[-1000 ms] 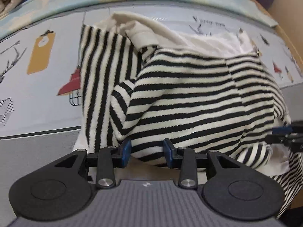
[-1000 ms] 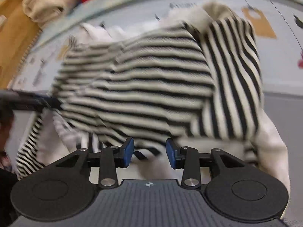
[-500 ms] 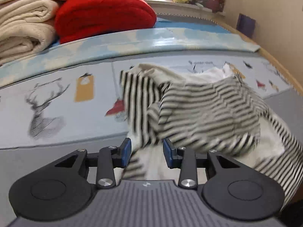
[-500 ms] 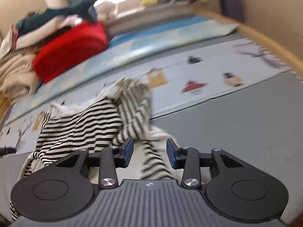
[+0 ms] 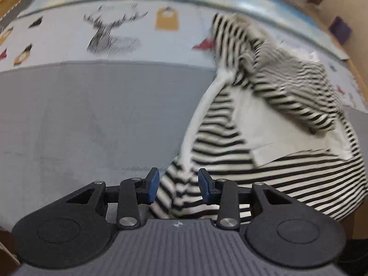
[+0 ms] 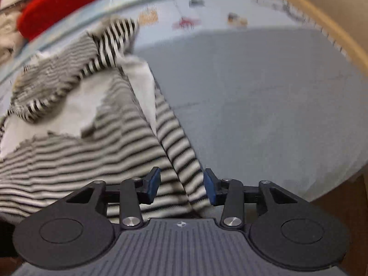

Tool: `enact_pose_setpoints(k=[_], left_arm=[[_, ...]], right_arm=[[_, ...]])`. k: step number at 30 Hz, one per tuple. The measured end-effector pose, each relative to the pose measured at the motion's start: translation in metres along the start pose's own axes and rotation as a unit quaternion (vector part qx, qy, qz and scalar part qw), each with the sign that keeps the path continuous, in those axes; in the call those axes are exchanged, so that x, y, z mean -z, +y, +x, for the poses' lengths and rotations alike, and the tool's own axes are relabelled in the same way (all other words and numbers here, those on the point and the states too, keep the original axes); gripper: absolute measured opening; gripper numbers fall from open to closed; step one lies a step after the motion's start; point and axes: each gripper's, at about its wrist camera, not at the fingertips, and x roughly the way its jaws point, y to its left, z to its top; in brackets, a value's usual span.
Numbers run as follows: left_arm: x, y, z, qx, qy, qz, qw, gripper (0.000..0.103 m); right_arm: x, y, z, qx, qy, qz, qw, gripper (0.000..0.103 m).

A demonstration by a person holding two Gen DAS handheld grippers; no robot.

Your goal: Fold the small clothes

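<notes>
Striped black-and-white top [image 5: 264, 161] lies rumpled, barely folded, most work left. Left gripper [image 5: 179, 185] and right gripper [image 6: 181, 185], its jaws just widening, straddle fabric at six o'clock, pads apparently loose.

Both my feeds are smeared right now. On the left one the striped top [image 5: 264, 161] runs off the right edge and ducks under the left tongs [image 5: 179, 186], so I can't tell whether the pads actually bite the cloth. The deer print [image 5: 110, 34] on the mat [image 5: 92, 115] is just streaks. On the right feed the stripes [image 6: 80, 149] blur to grey and leave the frame on the left. A fold sits between the right tongs [image 6: 181, 185], but contact with the pads is unclear. The red bundle [image 6: 59, 2] is cropped at the top, too fuzzy to identify.
</notes>
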Motion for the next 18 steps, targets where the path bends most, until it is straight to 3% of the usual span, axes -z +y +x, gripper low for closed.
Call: enact_pose_setpoints(k=[4, 6, 13, 14, 15, 16, 17, 18], left_arm=[[0.003, 0.009, 0.018, -0.003, 0.024, -0.010, 0.9996, 0.059], [0.005, 0.009, 0.027, -0.004, 0.036, -0.006, 0.9993, 0.075], [0.017, -0.002, 0.057, 0.006, 0.074, 0.049, 0.9960, 0.076], [0.019, -0.005, 0.056, 0.004, 0.069, 0.066, 0.9954, 0.071], [0.020, -0.008, 0.055, 0.007, 0.066, 0.078, 0.9948, 0.059], [0.021, -0.009, 0.054, 0.016, 0.066, 0.084, 0.9942, 0.051], [0.022, -0.010, 0.052, 0.031, 0.067, 0.086, 0.9936, 0.028], [0.022, -0.010, 0.050, 0.041, 0.070, 0.085, 0.9930, 0.018]], right_arm=[[0.002, 0.002, 0.022, -0.003, 0.036, -0.019, 0.999, 0.056], [0.001, 0.003, 0.032, 0.001, 0.049, -0.028, 0.998, 0.059], [-0.001, 0.012, 0.050, 0.004, 0.054, -0.072, 0.996, 0.072], [-0.001, 0.016, 0.050, 0.001, 0.054, -0.080, 0.995, 0.070], [0.000, 0.021, 0.050, -0.005, 0.055, -0.091, 0.994, 0.066], [0.000, 0.025, 0.049, -0.014, 0.058, -0.107, 0.992, 0.056], [0.001, 0.031, 0.047, -0.016, 0.057, -0.123, 0.991, 0.042], [0.002, 0.035, 0.046, -0.014, 0.056, -0.136, 0.989, 0.035]])
